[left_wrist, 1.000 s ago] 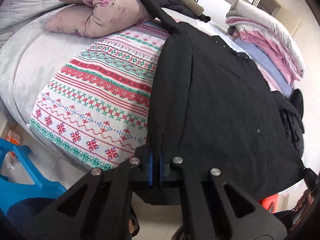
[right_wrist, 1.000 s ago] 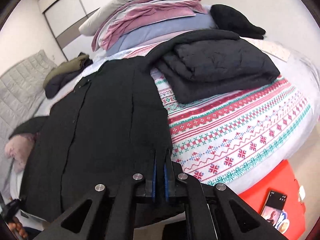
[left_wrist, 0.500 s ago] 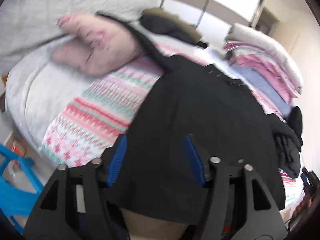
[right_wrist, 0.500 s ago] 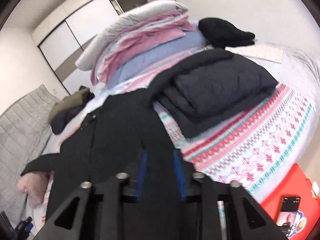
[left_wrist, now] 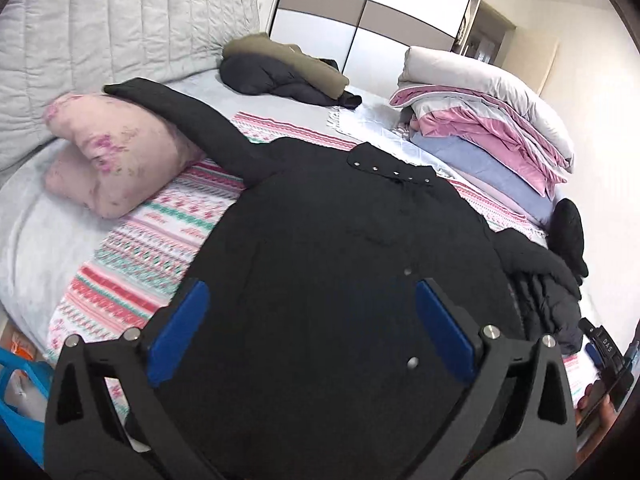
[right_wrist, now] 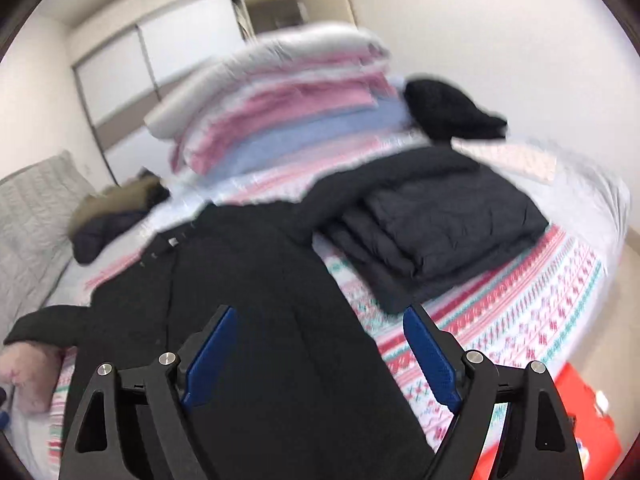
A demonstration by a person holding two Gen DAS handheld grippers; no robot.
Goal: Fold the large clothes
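Both claws are wide open and hold nothing. Your left claw [left_wrist: 308,328] has its blue pads [left_wrist: 178,332] spread far apart, jaws just been opening, only the black coat [left_wrist: 340,260] seen below between them, not pinched. Your right claw [right_wrist: 320,352] same story: jaws just been opening, pads clear of the cloth, coat [right_wrist: 256,280] under the gap.

Coat lies spread flat on the bed [left_wrist: 32,240], front up, on the patterned red-green-white blanket [left_wrist: 160,240]. One sleeve [left_wrist: 180,120] runs out over the pink pillow [left_wrist: 112,160] toward the grey quilted headboard [left_wrist: 100,20]. Snap row at the collar faces the far side.

Folded dark jacket [right_wrist: 440,220] sits on the blanket just beside the coat on the right side; in the right wrist view the coat's other sleeve seems to reach onto it, cannot tell for sure. Stack of folded bedding [left_wrist: 480,120], grey, pink, blue, behind it. Small black item [right_wrist: 444,112] against that stack. Olive and dark jacket [left_wrist: 280,68] bunched near the wardrobe [left_wrist: 360,12]. Right wrist view blurred. Red thing [right_wrist: 580,420] on the floor by the bed corner, blue stool [left_wrist: 16,400] at the other side.
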